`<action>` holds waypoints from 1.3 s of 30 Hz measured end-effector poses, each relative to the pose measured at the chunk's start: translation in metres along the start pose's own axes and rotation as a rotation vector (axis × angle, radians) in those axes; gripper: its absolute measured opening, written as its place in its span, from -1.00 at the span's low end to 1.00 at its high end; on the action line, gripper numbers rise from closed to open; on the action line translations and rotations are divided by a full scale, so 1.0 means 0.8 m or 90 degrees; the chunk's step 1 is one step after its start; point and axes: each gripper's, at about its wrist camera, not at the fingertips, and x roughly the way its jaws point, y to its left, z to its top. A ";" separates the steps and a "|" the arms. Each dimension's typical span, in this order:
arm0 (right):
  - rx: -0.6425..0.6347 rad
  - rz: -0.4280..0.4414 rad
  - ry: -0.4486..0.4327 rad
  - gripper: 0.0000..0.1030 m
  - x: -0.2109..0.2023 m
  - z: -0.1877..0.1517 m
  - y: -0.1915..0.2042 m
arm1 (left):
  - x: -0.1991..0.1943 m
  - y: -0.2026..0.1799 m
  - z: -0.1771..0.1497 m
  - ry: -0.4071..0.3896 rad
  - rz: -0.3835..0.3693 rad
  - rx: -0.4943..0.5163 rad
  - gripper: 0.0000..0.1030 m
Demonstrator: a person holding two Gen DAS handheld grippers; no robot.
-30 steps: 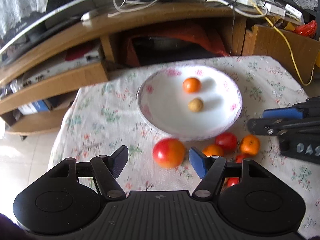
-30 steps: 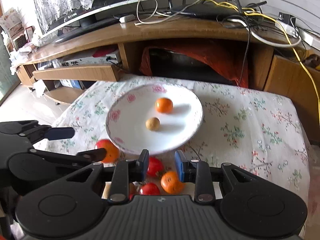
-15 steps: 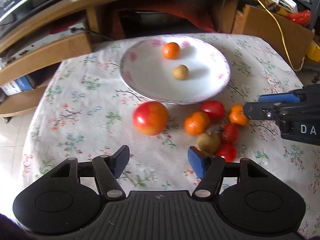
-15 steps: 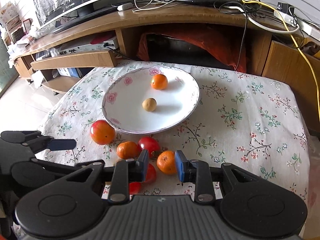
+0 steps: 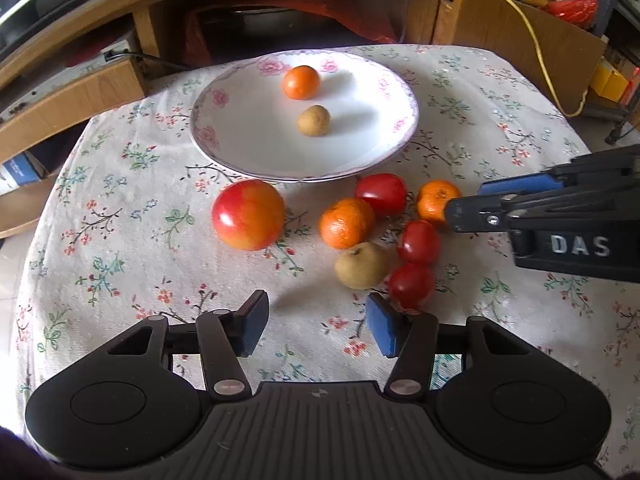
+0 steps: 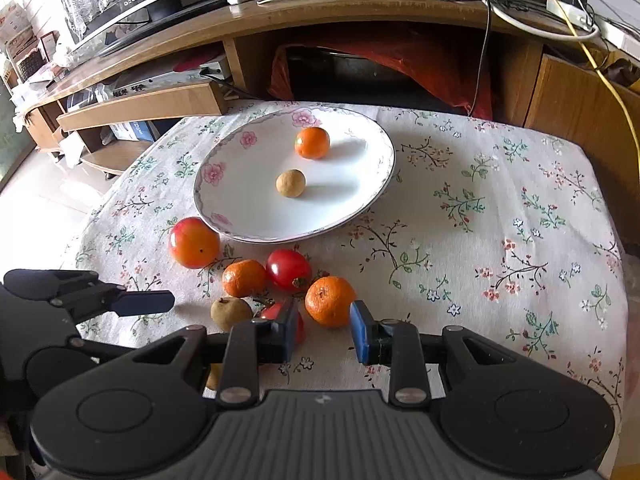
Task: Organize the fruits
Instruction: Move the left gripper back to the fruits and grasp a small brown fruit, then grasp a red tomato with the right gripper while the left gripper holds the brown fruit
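Both grippers pull back from the plate [image 5: 404,92], left gripper [image 5: 316,322] wide and empty, right gripper [image 6: 324,330] parting around the nearest mandarin [image 6: 330,301], likely next.

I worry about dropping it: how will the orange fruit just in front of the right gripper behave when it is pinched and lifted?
The orange fruit looks round, so a nudge would probably roll it on the tablecloth. Its dimpled peel likely gives some grip. The right gripper is open about as wide as it, so an off-centre squeeze may push it away.

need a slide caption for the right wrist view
Open right gripper lines up on a mandarin below the plate.
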 end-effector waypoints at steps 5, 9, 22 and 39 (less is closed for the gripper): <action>0.001 0.000 0.006 -0.61 0.001 -0.001 0.000 | -0.002 -0.013 -0.004 -0.002 -0.017 0.007 0.19; 0.004 0.000 0.008 -0.61 0.001 -0.002 -0.003 | -0.002 -0.023 -0.007 -0.002 -0.030 0.015 0.19; 0.008 0.006 0.012 -0.61 0.000 -0.004 -0.005 | -0.015 -0.045 -0.024 -0.003 -0.073 0.026 0.18; 0.013 0.054 0.047 -0.61 0.021 -0.002 0.018 | -0.021 -0.026 -0.028 -0.007 -0.070 -0.003 -0.35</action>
